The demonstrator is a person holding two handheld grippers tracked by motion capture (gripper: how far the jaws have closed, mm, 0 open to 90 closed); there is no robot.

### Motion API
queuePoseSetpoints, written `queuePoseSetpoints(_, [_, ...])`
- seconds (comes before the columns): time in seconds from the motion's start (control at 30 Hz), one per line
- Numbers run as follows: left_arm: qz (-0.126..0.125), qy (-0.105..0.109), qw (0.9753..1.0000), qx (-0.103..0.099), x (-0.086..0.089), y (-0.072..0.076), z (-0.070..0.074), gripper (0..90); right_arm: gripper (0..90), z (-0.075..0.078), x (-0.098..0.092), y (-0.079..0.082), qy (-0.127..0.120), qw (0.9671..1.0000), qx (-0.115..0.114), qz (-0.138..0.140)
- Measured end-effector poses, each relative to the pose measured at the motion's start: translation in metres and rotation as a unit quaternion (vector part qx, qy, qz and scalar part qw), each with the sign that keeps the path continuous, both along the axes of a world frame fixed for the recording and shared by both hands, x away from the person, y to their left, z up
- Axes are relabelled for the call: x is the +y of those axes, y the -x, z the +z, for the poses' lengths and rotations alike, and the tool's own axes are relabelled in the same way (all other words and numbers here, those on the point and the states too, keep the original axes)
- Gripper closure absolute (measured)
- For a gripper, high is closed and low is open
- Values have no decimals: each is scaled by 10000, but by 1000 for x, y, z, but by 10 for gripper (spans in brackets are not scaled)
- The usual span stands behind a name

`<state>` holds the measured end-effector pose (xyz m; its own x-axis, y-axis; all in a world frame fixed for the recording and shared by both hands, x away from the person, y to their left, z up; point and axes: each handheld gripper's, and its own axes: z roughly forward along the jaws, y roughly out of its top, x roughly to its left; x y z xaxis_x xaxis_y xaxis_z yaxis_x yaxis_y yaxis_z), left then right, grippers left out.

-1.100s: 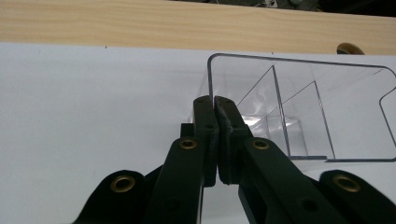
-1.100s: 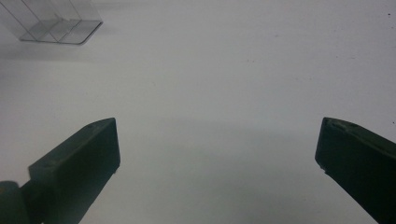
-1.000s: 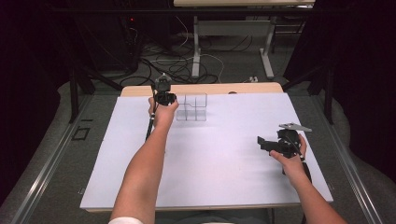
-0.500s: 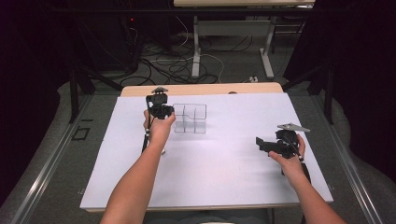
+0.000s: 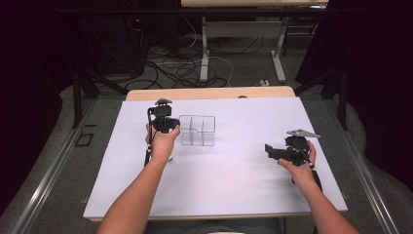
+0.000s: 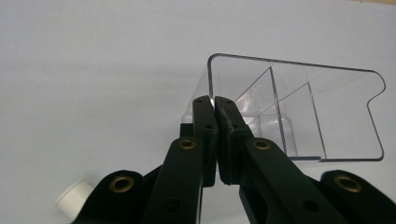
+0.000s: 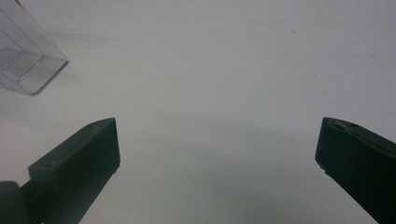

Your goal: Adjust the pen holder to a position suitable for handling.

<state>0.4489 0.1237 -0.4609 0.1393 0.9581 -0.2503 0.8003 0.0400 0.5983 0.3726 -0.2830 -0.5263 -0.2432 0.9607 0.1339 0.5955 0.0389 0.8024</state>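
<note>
Up near the middle of the high view, slightly left, the clear divided box [image 5: 197, 130] stands on the white table cover [image 5: 219, 180]. Just to its left, the left gripper [image 5: 165, 124] has its jaws clenched on the box's near wall; in the left gripper view the jaw tips pinch the transparent edge, with the box [image 6: 299, 116] spreading toward the upper right. A small white cylinder [image 6: 74, 198] peeks out at lower left there. Lower right in the high view, the right gripper [image 5: 272, 151] rests released, jaws wide apart, well away from the box.

Lab: floor cables [image 5: 180, 73], dark curtains [image 5: 375, 73]
</note>
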Motion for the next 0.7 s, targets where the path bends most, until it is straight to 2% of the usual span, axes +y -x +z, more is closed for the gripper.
queuePoseSetpoints(0.1, [-47, -68, 10000, 34, -1, 4, 0, 882, 0, 0, 0, 0, -4, 10000, 9, -3])
queuePoseSetpoints(0.2, [-51, -65, 10000, -35, -1, 7, -1, 881, 0, -1, 0, 0, 12, 10000, 1, 6])
queuePoseSetpoints(0.37, [-32, 104, 9999, -72, 1, 7, -4, 873, 0, -2, 0, -1, 18, 10000, 34, -4])
queuePoseSetpoints(0.7, [-208, 338, 9991, -179, 12, 8, -2, 816, 0, -2, 1, 0, 39, 10000, 49, 27])
